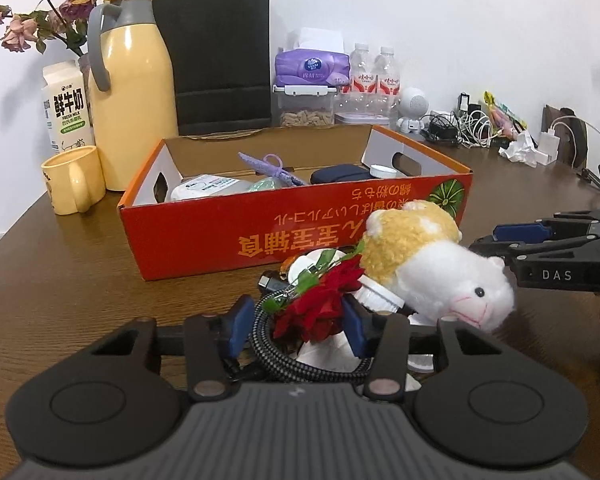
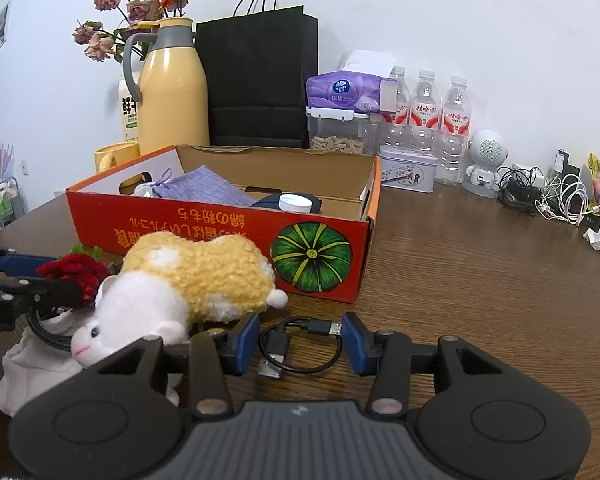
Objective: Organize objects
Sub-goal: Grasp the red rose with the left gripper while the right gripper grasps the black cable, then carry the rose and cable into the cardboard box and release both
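Only the right wrist view shows the short black USB cable (image 2: 296, 344) coiled between the right gripper (image 2: 300, 338), whose part-open jaws touch nothing; the left gripper (image 1: 296, 326) straddles the crimson fabric rose (image 1: 320, 308), contact unclear; its green stem points toward the orange cardboard box (image 1: 204, 240) on the wooden table (image 1: 80, 288).
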{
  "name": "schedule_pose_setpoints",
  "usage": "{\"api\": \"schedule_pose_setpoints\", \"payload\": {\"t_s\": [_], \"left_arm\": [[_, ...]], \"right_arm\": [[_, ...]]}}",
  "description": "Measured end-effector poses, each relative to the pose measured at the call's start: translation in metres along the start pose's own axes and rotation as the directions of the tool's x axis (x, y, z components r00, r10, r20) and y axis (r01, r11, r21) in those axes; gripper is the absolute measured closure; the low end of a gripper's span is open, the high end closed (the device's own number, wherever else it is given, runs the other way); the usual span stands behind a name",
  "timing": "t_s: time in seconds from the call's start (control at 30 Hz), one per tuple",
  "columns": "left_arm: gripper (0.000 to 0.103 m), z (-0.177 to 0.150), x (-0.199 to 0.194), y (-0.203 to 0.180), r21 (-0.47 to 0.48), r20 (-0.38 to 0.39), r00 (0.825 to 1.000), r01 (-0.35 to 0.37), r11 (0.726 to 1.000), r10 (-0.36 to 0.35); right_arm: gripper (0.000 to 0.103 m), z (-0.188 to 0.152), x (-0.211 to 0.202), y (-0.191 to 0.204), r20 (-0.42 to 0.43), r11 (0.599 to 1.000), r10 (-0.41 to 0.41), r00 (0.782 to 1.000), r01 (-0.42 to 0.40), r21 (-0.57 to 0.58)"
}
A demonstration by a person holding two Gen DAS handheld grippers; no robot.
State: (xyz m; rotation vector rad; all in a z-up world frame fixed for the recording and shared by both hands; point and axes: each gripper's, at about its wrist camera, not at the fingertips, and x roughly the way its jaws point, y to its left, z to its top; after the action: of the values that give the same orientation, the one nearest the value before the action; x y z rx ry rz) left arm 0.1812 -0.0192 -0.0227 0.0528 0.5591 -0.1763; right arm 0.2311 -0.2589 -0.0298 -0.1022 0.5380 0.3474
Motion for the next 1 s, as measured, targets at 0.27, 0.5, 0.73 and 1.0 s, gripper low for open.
{"api": "schedule_pose_setpoints", "payload": {"t_s": [0.27,0.5,0.73,1.0], "left_arm": [[0.076,0.000,-0.007,0.002,-0.034,0.028,1.000,-0.004,0.999,0.005],[0.076,0.000,-0.016,0.003,-0.045,0.060,0.998,-0.003,0.999,0.006],[0.076,0.003,-0.025,0.006,-0.069,0.101,0.995,-0.001,0.998,0.008],[0.076,0.025,-0.034,0.011,-0.069,0.164,0.986,0.015,0.998,-0.003]], "right_arm": [[0.059,0.000,0.000,0.000,0.000,1.000,0.000,1.000,0.000,0.000],[0.059,-0.001,0.000,-0.001,0.005,1.000,0.001,1.000,-0.001,-0.003],[0.059,-0.001,0.000,0.000,0.003,1.000,0.000,1.000,0.000,-0.004],[0.059,0.002,-0.008,0.001,0.036,1.000,-0.019,0.999,0.019,-0.008]]}}
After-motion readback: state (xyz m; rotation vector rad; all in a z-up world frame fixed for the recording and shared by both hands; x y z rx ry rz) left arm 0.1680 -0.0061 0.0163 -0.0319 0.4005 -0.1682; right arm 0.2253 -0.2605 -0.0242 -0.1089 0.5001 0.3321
